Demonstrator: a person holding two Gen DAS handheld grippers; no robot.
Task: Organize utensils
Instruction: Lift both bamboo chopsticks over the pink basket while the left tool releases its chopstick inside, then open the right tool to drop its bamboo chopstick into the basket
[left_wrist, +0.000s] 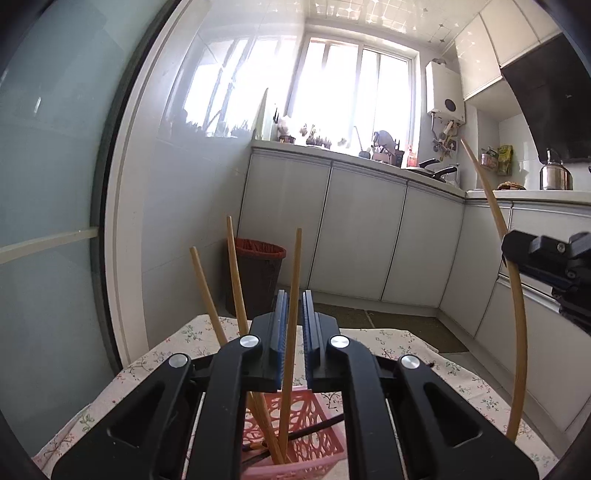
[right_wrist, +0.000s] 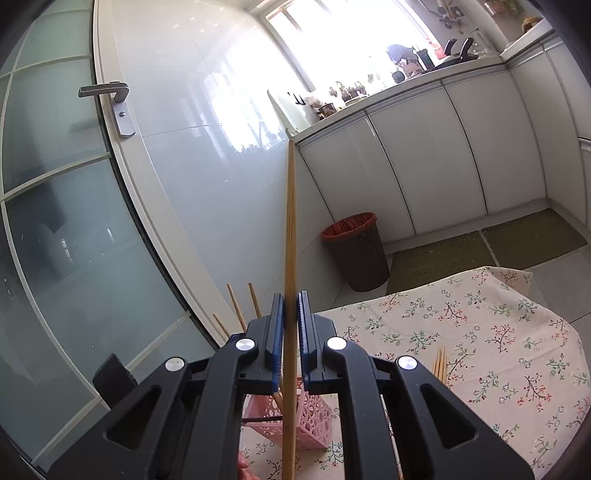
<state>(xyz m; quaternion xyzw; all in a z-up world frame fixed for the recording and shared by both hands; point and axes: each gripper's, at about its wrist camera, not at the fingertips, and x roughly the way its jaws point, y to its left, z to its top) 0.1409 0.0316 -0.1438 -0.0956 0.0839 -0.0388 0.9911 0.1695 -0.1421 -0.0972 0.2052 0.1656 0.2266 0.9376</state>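
Two claws (left_wrist: 293, 325) (right_wrist: 291, 325), one chopstick (left_wrist: 291, 295) (right_wrist: 290, 240) each.

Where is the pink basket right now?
The pink basket sits on the flowery tablecloth, low in both views just under the left tongs, with chopsticks standing in it. In the right wrist view it is below the right tongs.

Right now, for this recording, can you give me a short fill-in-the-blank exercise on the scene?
1. Each gripper is shut on a wooden ____.
2. The left gripper holds its chopstick with the lower end inside the ____ basket.
3. The tablecloth has a ____ print.
4. The bin by the cabinets has a ____ liner.

Missing: chopstick; pink; floral; red
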